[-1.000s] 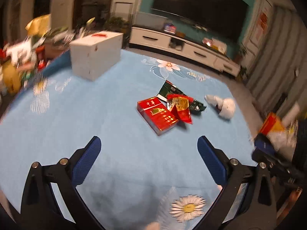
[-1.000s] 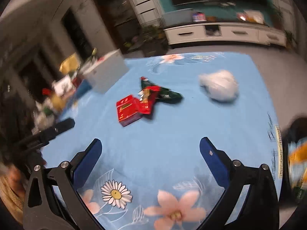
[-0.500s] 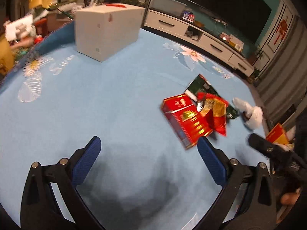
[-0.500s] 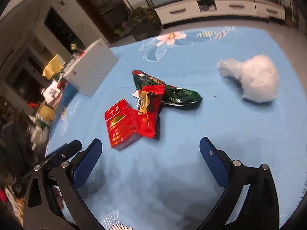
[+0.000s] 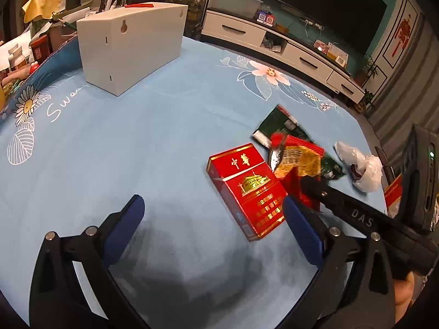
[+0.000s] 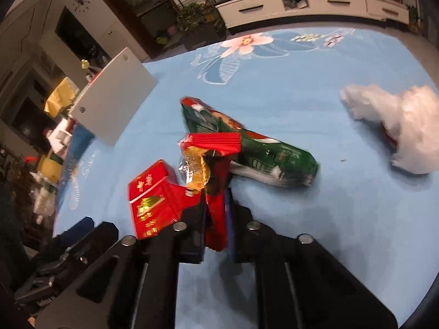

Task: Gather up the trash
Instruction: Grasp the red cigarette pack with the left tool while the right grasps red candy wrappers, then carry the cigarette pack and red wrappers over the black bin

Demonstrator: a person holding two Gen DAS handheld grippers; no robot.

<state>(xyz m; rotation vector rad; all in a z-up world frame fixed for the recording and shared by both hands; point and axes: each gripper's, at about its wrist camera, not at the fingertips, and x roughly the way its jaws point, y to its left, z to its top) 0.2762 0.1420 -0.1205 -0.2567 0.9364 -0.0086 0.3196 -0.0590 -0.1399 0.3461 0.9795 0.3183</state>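
Right gripper (image 6: 215,213), jaws clamped on the near end of the red wrapper (image 6: 211,148) at frame centre, its long axis running up-frame away from the fingers, over the green bag (image 6: 263,153); left gripper (image 5: 211,230) agape, empty, beside the red pack (image 5: 247,189).
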